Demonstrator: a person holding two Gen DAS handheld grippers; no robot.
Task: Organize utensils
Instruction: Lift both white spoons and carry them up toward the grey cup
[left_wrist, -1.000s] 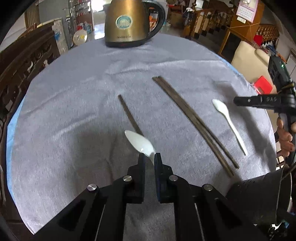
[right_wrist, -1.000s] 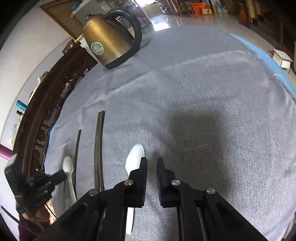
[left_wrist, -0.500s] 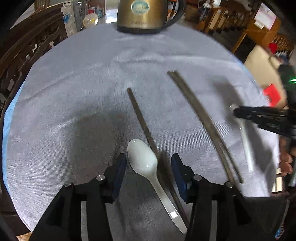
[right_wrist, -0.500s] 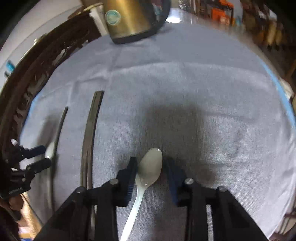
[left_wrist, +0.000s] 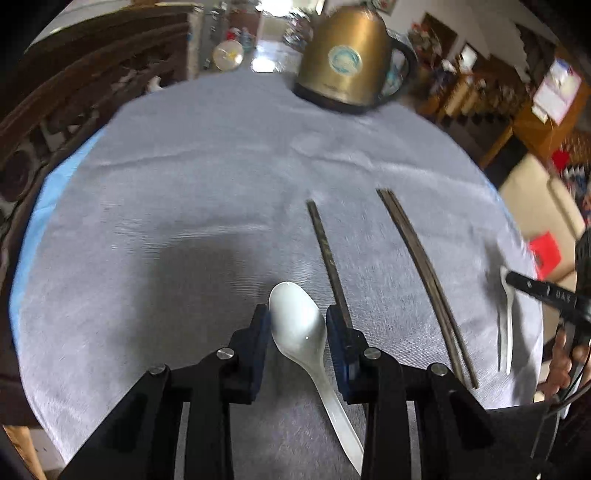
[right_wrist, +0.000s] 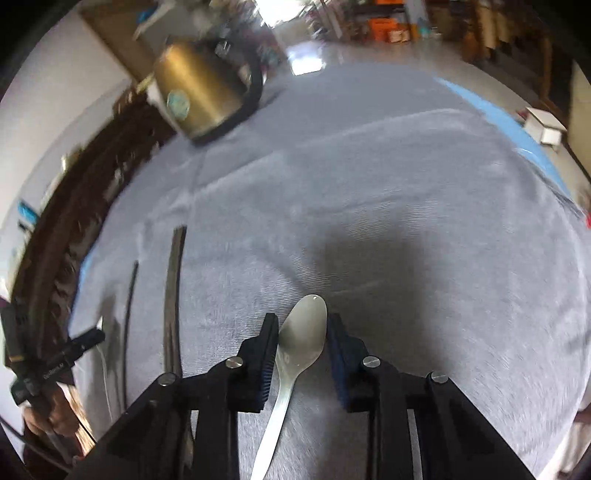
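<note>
A white spoon (left_wrist: 297, 326) lies on the grey cloth, its bowl between the fingertips of my left gripper (left_wrist: 297, 314). The jaws are closing and both pads touch the bowl's sides. A second white spoon (right_wrist: 301, 339) has its bowl between the pads of my right gripper (right_wrist: 303, 321), which is shut on it. In the left wrist view that second spoon (left_wrist: 508, 325) lies at the far right under the right gripper (left_wrist: 532, 286). A single dark chopstick (left_wrist: 328, 258) and a pair of chopsticks (left_wrist: 424, 273) lie between the spoons.
A brass kettle (left_wrist: 347, 59) stands at the table's far side. Carved dark wooden furniture (left_wrist: 55, 92) borders the left edge. A person's hand (left_wrist: 557, 362) holds the right gripper near the table's right rim. The grey cloth (left_wrist: 184, 184) is bare on the left.
The left gripper went from shut at the spoon's neck to wide open, then narrowed onto the bowl. The right gripper shifted from beside its spoon to straddle the bowl.
</note>
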